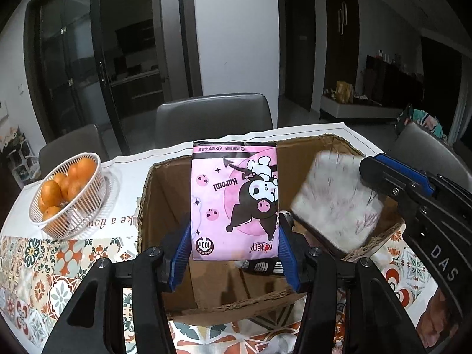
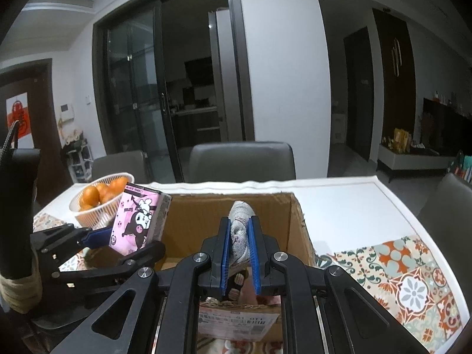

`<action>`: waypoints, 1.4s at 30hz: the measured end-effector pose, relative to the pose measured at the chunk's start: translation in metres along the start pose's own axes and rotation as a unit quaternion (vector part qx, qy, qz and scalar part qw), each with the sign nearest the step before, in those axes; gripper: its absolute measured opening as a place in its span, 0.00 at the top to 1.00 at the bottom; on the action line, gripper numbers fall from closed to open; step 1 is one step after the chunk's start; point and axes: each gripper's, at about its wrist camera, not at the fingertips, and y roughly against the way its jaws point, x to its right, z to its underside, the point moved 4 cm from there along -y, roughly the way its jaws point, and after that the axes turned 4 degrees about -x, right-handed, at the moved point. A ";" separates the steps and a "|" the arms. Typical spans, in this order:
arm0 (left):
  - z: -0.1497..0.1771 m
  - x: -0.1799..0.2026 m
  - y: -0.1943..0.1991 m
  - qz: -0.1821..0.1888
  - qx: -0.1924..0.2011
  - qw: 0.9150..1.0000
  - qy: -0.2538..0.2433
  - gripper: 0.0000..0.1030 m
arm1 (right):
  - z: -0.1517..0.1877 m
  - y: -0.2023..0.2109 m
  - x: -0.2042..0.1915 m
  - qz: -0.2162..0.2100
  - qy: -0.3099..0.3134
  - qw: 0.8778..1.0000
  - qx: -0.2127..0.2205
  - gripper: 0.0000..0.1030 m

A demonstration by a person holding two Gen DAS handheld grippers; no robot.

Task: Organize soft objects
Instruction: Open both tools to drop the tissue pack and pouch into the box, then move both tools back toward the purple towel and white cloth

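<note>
While both grippers are parked over the open cardboard box (image 1: 165,194), the pink Kuromi pack (image 1: 234,200) is pinched upright between the blue pads of the left gripper (image 1: 234,244), above the box's left half. A fuzzy white cloth (image 2: 240,230) is clamped tight by the right gripper (image 2: 239,253), hanging over the right half. A basket of oranges (image 1: 69,194) is sat to the left.

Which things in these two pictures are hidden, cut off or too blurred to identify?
- Left wrist view: the cardboard box floor is mostly hidden behind the pink Kuromi pack held in the left gripper.
- Left wrist view: the white fluffy item is motion-blurred; its kind is unclear.
- Right wrist view: the right gripper covers most of that item.
- Right wrist view: the box label is too small to read.
</note>
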 end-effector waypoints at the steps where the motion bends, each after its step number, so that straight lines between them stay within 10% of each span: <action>1: 0.000 0.000 0.002 -0.002 0.003 1.000 -0.001 0.44 | 0.000 -0.001 0.003 -0.003 -0.007 1.000 -0.003 0.83; 5: -0.005 0.000 0.012 -0.010 0.022 1.000 -0.002 0.31 | 0.000 0.002 0.011 0.013 -0.007 1.000 0.005 0.60; 42: 0.077 -0.019 0.173 -0.092 0.081 0.992 0.015 0.30 | 0.041 0.129 -0.036 0.000 0.003 1.000 0.022 0.54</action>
